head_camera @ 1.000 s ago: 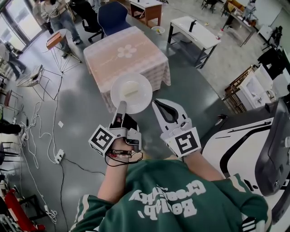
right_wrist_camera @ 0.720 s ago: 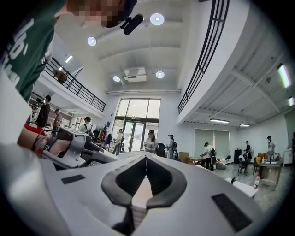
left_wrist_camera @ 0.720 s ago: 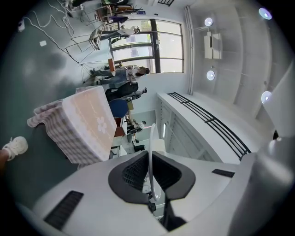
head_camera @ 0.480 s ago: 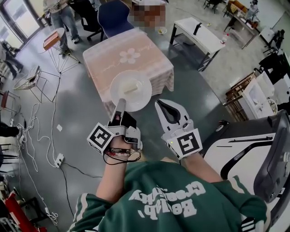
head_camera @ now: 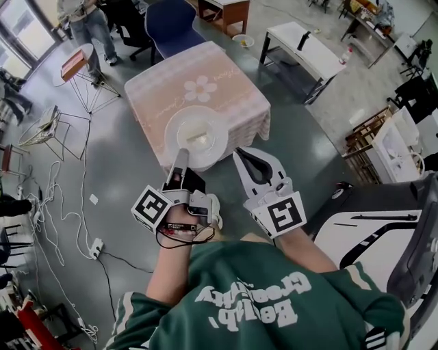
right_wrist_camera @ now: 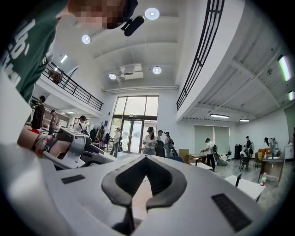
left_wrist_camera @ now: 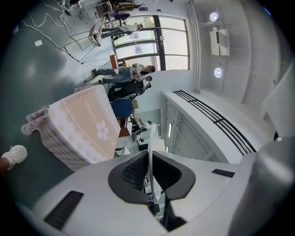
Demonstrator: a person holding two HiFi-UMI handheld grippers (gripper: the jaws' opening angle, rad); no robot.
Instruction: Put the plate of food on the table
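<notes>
A white plate [head_camera: 197, 137] with a pale piece of food [head_camera: 199, 137] on it hangs level over the near edge of a square table with a pink flowered cloth [head_camera: 198, 92]. My left gripper [head_camera: 182, 157] is shut on the plate's near rim. In the left gripper view the plate's rim [left_wrist_camera: 150, 138] shows as a thin white edge running between the dark pads [left_wrist_camera: 133, 173], with the table [left_wrist_camera: 83, 124] beyond it. My right gripper [head_camera: 252, 163] is held beside the plate on its right, apart from it. It is shut, with nothing in it [right_wrist_camera: 144, 159].
A blue chair [head_camera: 170, 20] stands behind the table, and a white desk [head_camera: 304, 44] stands at the back right. A small stand [head_camera: 75, 61] and floor cables [head_camera: 61, 198] lie to the left. A large white machine [head_camera: 369, 232] is close on my right. People stand at the back left [head_camera: 85, 17].
The table has come nearer in the head view, and the plate now hangs over its near edge. Both grippers keep the same hold and spacing.
</notes>
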